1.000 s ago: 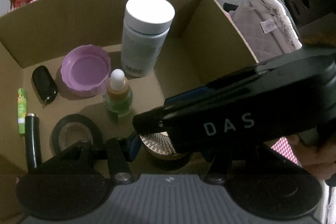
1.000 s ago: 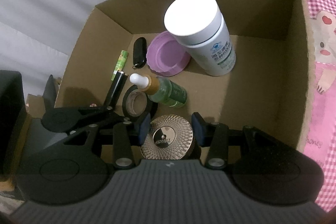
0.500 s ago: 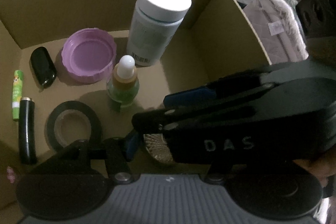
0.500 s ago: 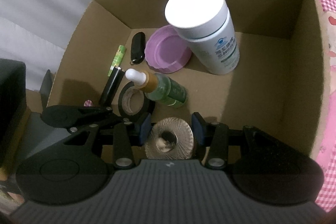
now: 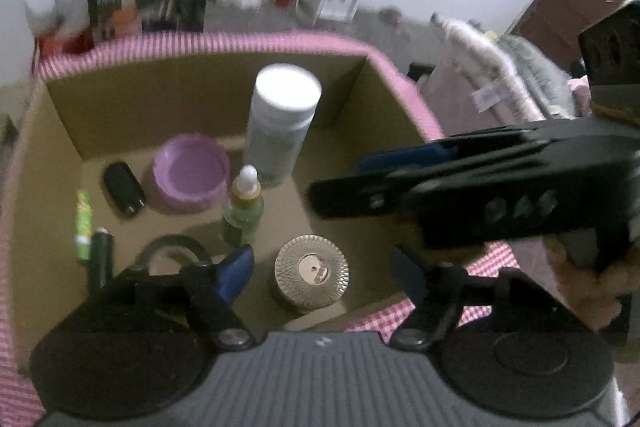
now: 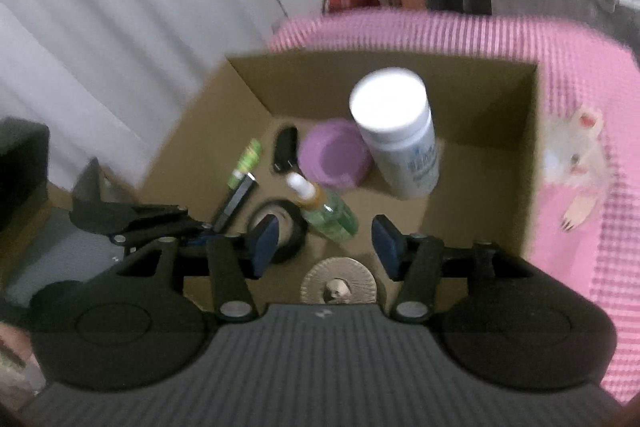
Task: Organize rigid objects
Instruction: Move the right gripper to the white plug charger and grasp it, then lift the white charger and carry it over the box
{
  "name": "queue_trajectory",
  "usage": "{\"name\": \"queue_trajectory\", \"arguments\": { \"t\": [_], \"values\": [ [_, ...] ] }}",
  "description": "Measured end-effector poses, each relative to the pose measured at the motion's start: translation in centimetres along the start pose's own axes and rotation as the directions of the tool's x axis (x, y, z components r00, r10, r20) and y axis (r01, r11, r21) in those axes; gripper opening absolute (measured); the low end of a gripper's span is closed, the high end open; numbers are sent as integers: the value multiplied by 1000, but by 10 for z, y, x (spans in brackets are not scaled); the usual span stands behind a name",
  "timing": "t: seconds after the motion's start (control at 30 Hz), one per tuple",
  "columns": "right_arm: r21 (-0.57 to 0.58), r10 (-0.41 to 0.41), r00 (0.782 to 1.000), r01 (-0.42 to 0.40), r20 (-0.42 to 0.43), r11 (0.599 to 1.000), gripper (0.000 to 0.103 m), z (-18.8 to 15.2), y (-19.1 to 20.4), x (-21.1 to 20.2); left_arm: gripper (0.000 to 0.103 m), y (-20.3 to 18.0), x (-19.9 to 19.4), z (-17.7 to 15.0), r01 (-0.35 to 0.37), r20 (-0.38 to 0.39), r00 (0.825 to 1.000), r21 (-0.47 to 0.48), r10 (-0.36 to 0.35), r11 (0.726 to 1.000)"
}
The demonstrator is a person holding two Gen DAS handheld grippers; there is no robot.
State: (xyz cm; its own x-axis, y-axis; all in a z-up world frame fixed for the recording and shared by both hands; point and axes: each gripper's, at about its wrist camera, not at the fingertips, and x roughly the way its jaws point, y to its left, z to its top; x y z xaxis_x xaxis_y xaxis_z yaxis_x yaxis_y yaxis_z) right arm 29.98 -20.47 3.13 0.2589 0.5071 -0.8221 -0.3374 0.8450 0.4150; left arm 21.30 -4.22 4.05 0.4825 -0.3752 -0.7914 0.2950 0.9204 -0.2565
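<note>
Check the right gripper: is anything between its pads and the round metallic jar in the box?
Nothing visible. The right gripper, jaws just opened, hangs above the metallic jar, pads clear of it; the dropper bottle stands beyond.

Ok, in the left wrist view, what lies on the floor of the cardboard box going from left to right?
Green tube → black cylinder → black key fob → purple lid → green dropper bottle → white-capped bottle → gold ribbed jar. The black tape roll is partly hidden behind a jaw, so I left it out.
</note>
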Motion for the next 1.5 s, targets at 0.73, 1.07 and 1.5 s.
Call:
{"name": "queue_trajectory", "arguments": {
  "t": [0.73, 1.07, 1.5],
  "values": [
    [189, 101, 953, -159, 284, 969, 68, -147, 36, -64, 84, 0, -36, -106, -182, 162, 973, 116, 162, 976],
    [241, 133, 981, -164, 139, 956, 58, -134, 46, 25, 55, 16, -1, -117, -239, 138, 965, 128, 222, 962],
    [276, 126, 988, -146, 87, 950, 35, -134, 41, 46, 29, 13, 7, -123, -194, 123, 976, 125, 179, 973]
  ]
}}
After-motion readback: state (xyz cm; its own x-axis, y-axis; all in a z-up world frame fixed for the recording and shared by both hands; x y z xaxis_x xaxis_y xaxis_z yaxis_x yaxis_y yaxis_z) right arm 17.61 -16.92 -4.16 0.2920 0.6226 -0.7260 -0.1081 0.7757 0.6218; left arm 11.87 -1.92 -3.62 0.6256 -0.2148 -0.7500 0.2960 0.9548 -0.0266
